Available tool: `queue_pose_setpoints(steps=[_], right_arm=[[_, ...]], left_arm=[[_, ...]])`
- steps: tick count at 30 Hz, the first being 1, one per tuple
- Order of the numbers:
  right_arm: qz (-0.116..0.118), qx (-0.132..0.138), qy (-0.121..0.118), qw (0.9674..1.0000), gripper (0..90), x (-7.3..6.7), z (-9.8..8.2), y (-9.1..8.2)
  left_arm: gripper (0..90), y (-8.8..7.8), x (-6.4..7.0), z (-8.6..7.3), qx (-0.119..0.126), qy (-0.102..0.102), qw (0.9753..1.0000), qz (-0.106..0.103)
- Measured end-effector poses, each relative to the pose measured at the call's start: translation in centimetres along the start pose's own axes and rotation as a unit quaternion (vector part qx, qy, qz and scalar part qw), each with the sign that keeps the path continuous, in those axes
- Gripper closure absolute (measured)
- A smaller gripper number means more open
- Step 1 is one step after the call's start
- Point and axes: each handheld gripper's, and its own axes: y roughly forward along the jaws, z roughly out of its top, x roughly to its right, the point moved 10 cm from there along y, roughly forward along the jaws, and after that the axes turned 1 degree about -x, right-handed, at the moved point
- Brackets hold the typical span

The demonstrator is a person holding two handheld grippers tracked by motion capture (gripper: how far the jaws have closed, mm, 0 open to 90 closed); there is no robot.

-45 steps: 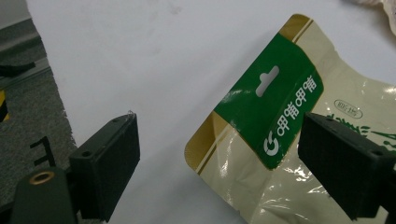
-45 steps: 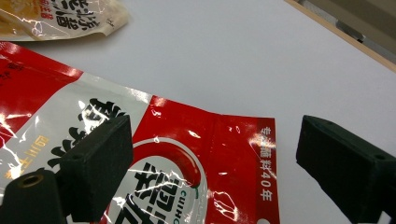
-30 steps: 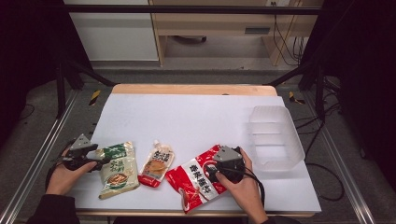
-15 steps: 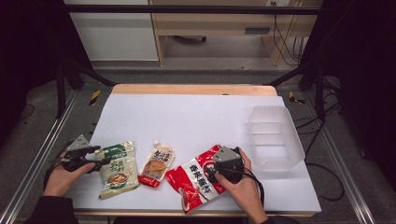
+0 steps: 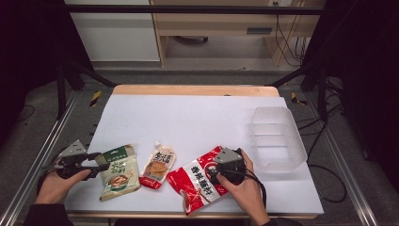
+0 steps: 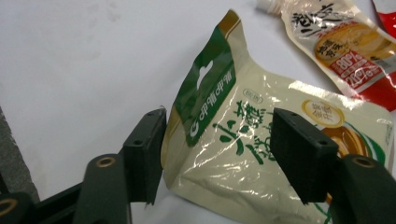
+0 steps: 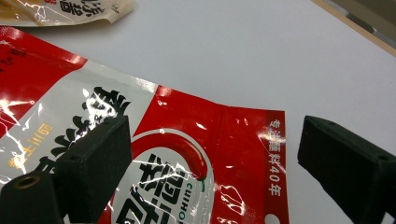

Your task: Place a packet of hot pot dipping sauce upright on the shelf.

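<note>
Green pouch [image 5: 119, 172] sits at about 8 o'clock on the white table [image 5: 197, 117], near the front-left corner, with the left gripper [image 5: 94, 165] at its left edge. In the left gripper view the pouch [image 6: 261, 154] is between the jaws, top-left corner lifted and creased; jaws have just been closing on it, one pad [image 6: 149, 154] at the edge of the green header, the other [image 6: 299, 158] over the printed face (can't tell if they press on the film yet, gaps look small). Spout pouch [image 5: 158, 165] lies just beside it at its 3 o'clock, apart, also seen at top right of the left gripper view [image 6: 336, 42]. Red pouch [image 5: 200, 181] is at roughly 6 o'clock on the table, front edge, tilted. Right gripper [image 5: 211, 175] sits on the red pouch's right end, hand [image 5: 242, 188] behind it. In the right gripper view the jaws stand wide apart over the red pouch [image 7: 187, 154], one low over the print, the other off past its edge above bare table; nothing clamped. Clear tray [image 5: 277, 141] is at 3 o'clock by the right edge, well apart from the pouches.
</note>
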Motion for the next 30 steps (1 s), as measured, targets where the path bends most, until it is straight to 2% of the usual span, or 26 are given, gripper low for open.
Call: queue_pose_setpoints(steps=[1, 5, 7, 10, 11, 16, 22, 30], right_arm=[[0.001, -0.001, -0.001, 1.0000, 10.4, 0.0, 0.0, 0.0], [0.002, -0.003, -0.002, 1.0000, 10.3, -0.2, 0.0, 0.0], [0.003, -0.004, -0.005, 1.0000, 10.3, -0.2, -0.1, 0.1], [0.006, -0.005, -0.005, 1.0000, 10.2, -0.3, -0.1, 0.2], [0.005, -0.008, -0.008, 0.9999, 10.2, -0.4, -0.1, 0.2], [0.006, -0.007, -0.009, 0.9999, 10.1, -0.4, -0.1, 0.2], [0.005, -0.010, -0.009, 0.9999, 10.0, -0.4, -0.2, 0.3], [0.005, -0.010, -0.007, 0.9999, 9.8, -0.4, -0.1, 0.3]], left_arm=[[39.9, 0.3, 0.0, -0.7, -0.018, 0.003, 0.9998, -0.006], [42.1, 0.4, 0.0, -1.0, -0.021, 0.007, 0.9997, -0.009], [43.4, 0.6, -0.3, -0.8, -0.023, 0.015, 0.9996, 0.003], [47.6, 0.9, -0.5, -1.0, -0.025, 0.013, 0.9996, 0.002], [52.3, 0.9, -0.5, -1.1, -0.026, 0.012, 0.9996, -0.001], [60.1, 0.7, -0.5, -1.3, -0.028, 0.007, 0.9996, -0.004], [69.7, 1.0, -0.9, -1.3, -0.036, 0.014, 0.9992, 0.009], [86.1, 1.1, -1.5, -1.4, -0.040, 0.010, 0.9990, 0.017]])
